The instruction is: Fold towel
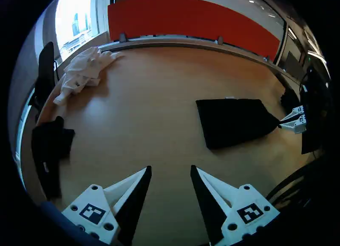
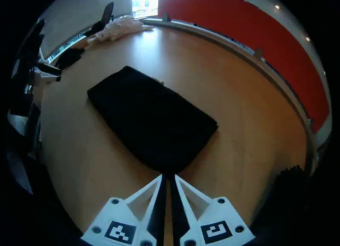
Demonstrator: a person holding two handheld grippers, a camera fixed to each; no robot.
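Observation:
A black towel (image 2: 153,118) lies folded flat on the wooden table (image 2: 238,97). My right gripper (image 2: 168,176) is shut on its near edge, the fingers almost touching with cloth pinched between them. In the left gripper view the same black towel (image 1: 231,120) lies to the right, drawn to a point where the right gripper (image 1: 285,123) holds it. My left gripper (image 1: 170,169) hovers open over bare wood, well apart from the towel, with nothing between its fingers. The left gripper (image 2: 46,71) also appears far off in the right gripper view.
A heap of white cloth (image 1: 85,69) sits at the table's far corner by the window. A dark garment (image 1: 51,144) lies near the left edge. A red partition (image 1: 191,18) runs along the back edge. A black chair (image 1: 44,73) stands beyond the table.

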